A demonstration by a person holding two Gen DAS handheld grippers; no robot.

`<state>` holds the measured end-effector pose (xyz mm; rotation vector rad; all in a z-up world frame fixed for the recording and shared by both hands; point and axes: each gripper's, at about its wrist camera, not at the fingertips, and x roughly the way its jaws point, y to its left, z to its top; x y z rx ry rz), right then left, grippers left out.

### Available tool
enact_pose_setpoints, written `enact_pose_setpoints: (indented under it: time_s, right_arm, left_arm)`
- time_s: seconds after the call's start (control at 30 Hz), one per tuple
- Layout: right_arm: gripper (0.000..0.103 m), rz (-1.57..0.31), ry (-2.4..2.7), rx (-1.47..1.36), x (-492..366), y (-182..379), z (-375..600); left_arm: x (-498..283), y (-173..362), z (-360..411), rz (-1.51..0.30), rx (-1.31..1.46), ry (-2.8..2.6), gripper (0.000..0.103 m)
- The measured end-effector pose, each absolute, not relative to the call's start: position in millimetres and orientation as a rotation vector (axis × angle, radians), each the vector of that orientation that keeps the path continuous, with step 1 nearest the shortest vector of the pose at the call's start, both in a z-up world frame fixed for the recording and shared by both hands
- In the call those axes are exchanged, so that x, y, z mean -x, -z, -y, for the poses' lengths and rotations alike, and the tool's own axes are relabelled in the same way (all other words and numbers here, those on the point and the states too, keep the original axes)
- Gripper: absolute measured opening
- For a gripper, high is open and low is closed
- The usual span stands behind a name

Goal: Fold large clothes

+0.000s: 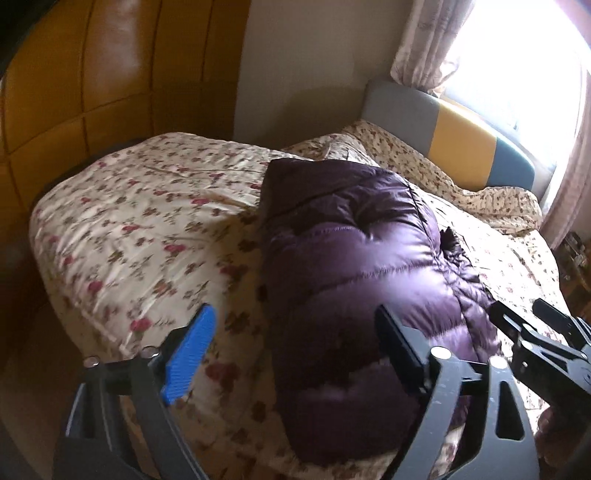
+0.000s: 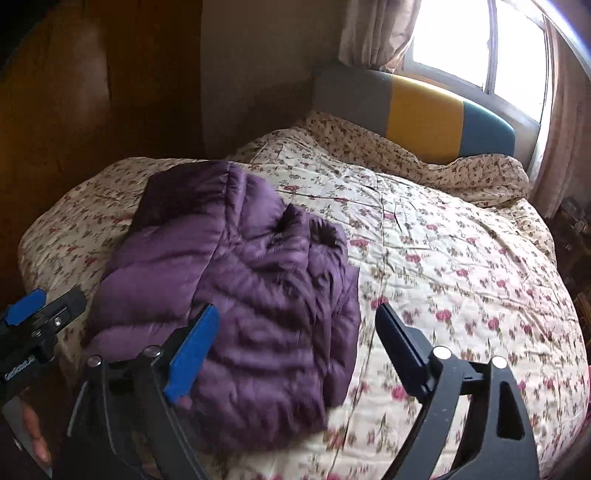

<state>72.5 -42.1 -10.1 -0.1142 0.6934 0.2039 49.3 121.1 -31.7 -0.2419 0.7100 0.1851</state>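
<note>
We see a purple puffer jacket (image 1: 354, 266) lying bunched in a rough fold on the flowered quilt (image 1: 140, 229) of the bed, toward the side nearest the wooden wardrobe (image 1: 92, 74). Our left gripper (image 1: 295, 343) hangs above the jacket's near end with its jaws spread wide and nothing between them — one blue pad (image 1: 190, 354) over the quilt, the dark finger over the purple fabric. Our right gripper (image 2: 295, 343) is likewise released, held above the jacket's right edge, where fabric meets quilt. Beyond the bed stands a grey, yellow and blue headboard (image 2: 424, 110) under a bright window (image 2: 480, 48) — curtains (image 2: 373, 33) hang beside it.
</note>
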Motion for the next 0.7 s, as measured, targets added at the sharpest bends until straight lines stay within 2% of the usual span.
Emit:
enact_pose_setpoints:
  time_s: [0.2, 0.27, 0.47, 0.57, 0.7]
  right_arm:
    - [0.095, -0.694, -0.203, 0.13, -43, 15, 45]
    - [0.096, -0.696, -0.202, 0.139, -37, 16, 45]
    - [0.097, -0.688, -0.188, 0.161, -19, 20, 47]
    - [0.097, -0.693, -0.175, 0.153, -17, 21, 51]
    - [0.097, -0.692, -0.165, 0.152, -15, 21, 52]
  left_arm:
    - [-24, 37, -114, -0.719, 0.255, -0.204, 0.089]
    - [-18, 38, -109, -0.716, 0.244, -0.203, 0.094]
    - [-8, 42, -97, -0.72, 0.198, -0.199, 0.094]
    - [-4, 43, -94, -0.721, 0.193, -0.191, 0.099]
    - [-2, 42, -89, -0.723, 0.166, -0.197, 0.099]
